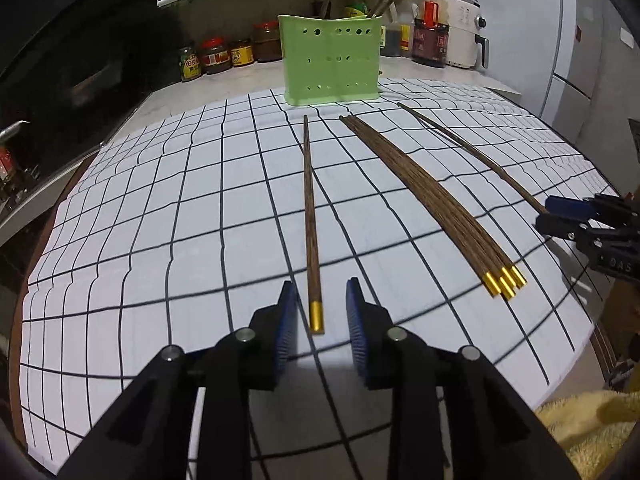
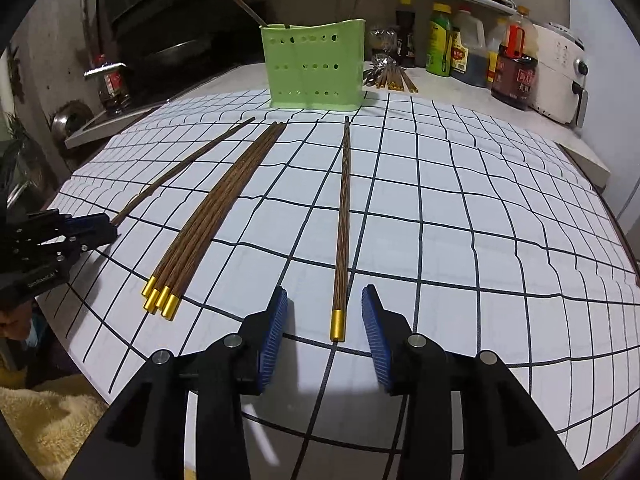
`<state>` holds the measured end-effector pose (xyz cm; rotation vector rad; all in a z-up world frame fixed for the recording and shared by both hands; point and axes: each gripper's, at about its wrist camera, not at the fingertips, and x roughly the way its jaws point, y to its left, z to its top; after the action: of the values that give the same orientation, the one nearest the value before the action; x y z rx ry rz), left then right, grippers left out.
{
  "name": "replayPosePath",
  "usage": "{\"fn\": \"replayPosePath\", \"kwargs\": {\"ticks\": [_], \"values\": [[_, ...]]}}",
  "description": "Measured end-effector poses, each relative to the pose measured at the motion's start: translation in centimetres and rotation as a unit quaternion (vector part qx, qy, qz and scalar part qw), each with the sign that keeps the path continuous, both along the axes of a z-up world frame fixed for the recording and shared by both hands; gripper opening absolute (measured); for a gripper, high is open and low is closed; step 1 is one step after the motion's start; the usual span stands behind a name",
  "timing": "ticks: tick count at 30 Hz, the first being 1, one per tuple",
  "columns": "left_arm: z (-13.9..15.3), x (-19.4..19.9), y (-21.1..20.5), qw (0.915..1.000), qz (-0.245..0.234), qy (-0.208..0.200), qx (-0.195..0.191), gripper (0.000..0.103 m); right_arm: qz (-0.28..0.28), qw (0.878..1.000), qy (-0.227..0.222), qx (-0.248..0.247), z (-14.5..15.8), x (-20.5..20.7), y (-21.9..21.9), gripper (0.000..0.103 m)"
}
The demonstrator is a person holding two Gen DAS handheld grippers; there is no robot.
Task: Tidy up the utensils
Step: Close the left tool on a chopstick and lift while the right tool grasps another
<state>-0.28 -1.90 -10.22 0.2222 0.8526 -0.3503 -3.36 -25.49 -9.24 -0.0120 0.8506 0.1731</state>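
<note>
On the checked cloth (image 1: 160, 208) lie dark wooden chopsticks with gold ends. In the left wrist view my left gripper (image 1: 322, 312) is open, and the gold end of a single chopstick (image 1: 310, 220) lies between its blue pads, untouched. A bundle of several chopsticks (image 1: 440, 200) lies to its right. In the right wrist view my right gripper (image 2: 324, 308) is open astride the gold end of another chopstick (image 2: 344, 208), with gaps on both sides. The green perforated holder (image 1: 330, 64) stands at the far side with several chopsticks upright in it. The right gripper (image 1: 550, 216) also shows at the right edge.
Jars and sauce bottles (image 1: 224, 56) line the counter behind the holder, under a shelf. A white appliance (image 2: 560, 76) stands at the back right. More utensils (image 2: 390, 76) lie beside the holder. A yellow towel (image 1: 592, 428) hangs at the near table edge.
</note>
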Motion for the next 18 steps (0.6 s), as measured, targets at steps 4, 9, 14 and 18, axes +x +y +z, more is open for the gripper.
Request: {"fn": "replayPosePath", "kwargs": {"ticks": [4, 9, 14, 18], "values": [[-0.03, 0.2, -0.1, 1.0, 0.004, 0.0, 0.002, 0.026, 0.004, 1.0, -0.004, 0.0, -0.03, -0.4, -0.02, 0.041], [-0.04, 0.35, -0.04, 1.0, 0.009, 0.001, 0.002, 0.026, -0.001, 1.0, -0.014, -0.005, -0.12, -0.29, 0.23, 0.04], [-0.12, 0.59, -0.04, 0.9999, 0.013, -0.005, -0.003, 0.025, -0.019, 1.0, -0.019, -0.008, -0.15, -0.18, -0.27, 0.017], [-0.25, 0.38, -0.36, 0.9998, 0.009, -0.015, 0.004, 0.021, -0.02, 0.999, -0.023, -0.012, -0.19, -0.54, -0.43, 0.01]]}}
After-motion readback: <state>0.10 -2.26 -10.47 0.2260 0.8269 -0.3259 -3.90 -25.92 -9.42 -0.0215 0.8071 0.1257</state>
